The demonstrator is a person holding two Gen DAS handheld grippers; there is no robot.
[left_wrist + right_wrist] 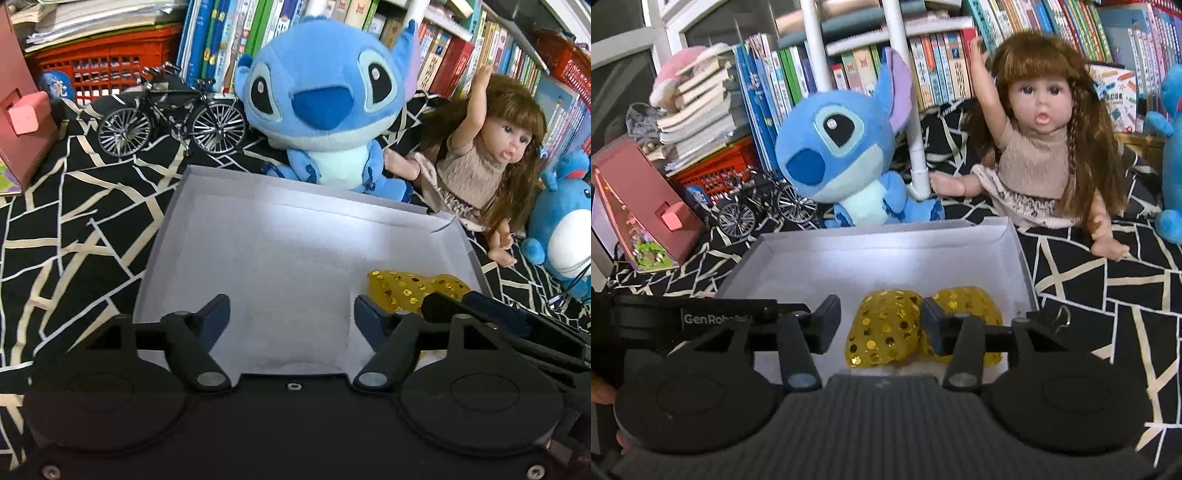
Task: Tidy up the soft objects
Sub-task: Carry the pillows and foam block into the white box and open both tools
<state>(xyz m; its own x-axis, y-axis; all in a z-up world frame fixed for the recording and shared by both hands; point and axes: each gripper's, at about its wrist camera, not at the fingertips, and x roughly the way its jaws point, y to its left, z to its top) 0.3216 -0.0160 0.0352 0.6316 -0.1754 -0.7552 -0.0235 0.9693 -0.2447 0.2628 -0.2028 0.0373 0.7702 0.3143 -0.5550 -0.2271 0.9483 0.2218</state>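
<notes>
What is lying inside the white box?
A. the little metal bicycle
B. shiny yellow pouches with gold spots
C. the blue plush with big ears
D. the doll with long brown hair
B: the yellow sequined pouches lie in the near corner of the white box, while the blue plush, the doll and the model bicycle all sit outside it on the black patterned cloth.

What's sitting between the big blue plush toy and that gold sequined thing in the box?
Only bare white box floor and its far wall. In the right wrist view, the blue plush sits behind the box, the gold sequined pouch near the front.
</notes>
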